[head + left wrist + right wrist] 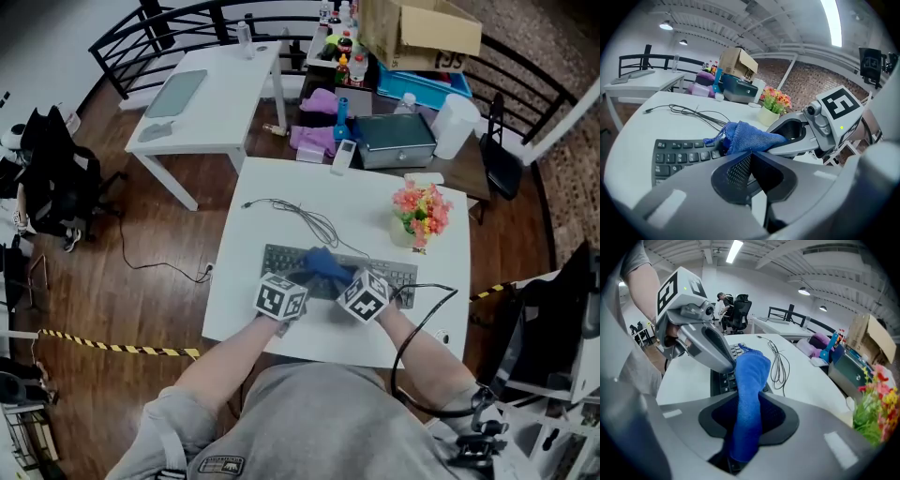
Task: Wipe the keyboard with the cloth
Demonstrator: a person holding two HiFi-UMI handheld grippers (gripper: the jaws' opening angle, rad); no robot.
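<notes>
On the white table (281, 220), I'm holding the cloth (751, 376), clamped in the right gripper (747, 416), over the keyboard (281, 261) running sideways beneath, with the left gripper (750, 157) closed alongside.

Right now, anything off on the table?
Nothing spilled or broken. Only the cable sprawls in loose loops beyond the keyboard, its far end lying free on the table.

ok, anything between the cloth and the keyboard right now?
Nothing visible. The cloth, clamped in the right gripper, is right over the keyboard keys. The left gripper is at the cloth's far end, off to the side, and the cable lies beyond the keyboard.
</notes>
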